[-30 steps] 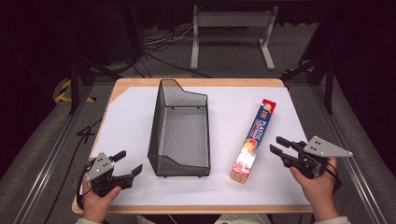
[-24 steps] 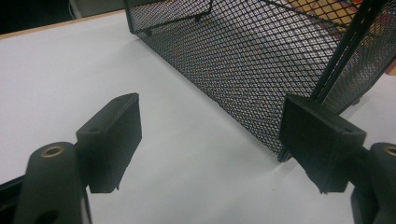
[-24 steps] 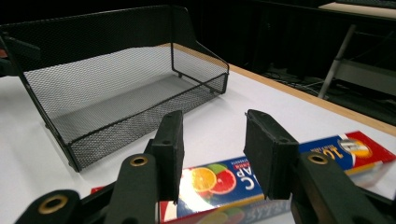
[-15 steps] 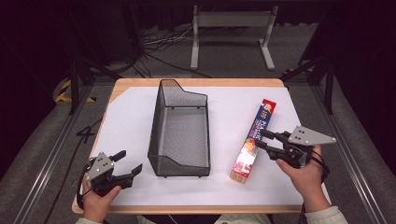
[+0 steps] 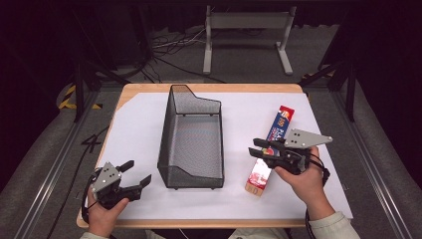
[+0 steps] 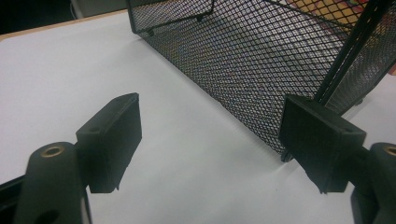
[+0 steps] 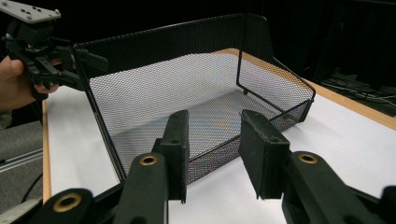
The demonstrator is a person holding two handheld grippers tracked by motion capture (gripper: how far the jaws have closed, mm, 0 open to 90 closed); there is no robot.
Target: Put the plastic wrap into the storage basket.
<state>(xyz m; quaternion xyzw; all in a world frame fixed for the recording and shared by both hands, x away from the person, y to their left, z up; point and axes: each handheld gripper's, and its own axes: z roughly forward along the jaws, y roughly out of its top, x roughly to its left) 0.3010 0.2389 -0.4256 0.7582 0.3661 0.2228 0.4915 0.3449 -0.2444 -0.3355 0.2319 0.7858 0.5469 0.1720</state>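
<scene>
Your right gripper (image 5: 260, 147) sits over the near part of the box (image 5: 271, 149), a long carton lying flat on the white sheet (image 5: 134, 124) to the right of the basket (image 5: 191, 137), its long axis running away from you and leaning slightly right. In the right gripper view the jaws stand parted with a gap between them and nothing held; the carton itself lies below that camera's field, so whether the pads already straddle it cannot be told. The left gripper (image 5: 133, 177) rests at the near left corner of the sheet, jaws wide apart and empty, pointing toward the basket's near left corner. The step in hand appears to be taking hold of the box, most likely to move it into the basket. To do this well, align the jaws across the box's short width, not along its length, so that the parted span clears both long edges. Lower until the pads bracket the sides, then close squarely. Grip close to the middle of the length; a hold near one end is likely to let the far end sag or swing on lifting. Apply only enough pressure to hold, since a carton may crush. Keep the left gripper clear of the basket mesh until it is needed.
</scene>
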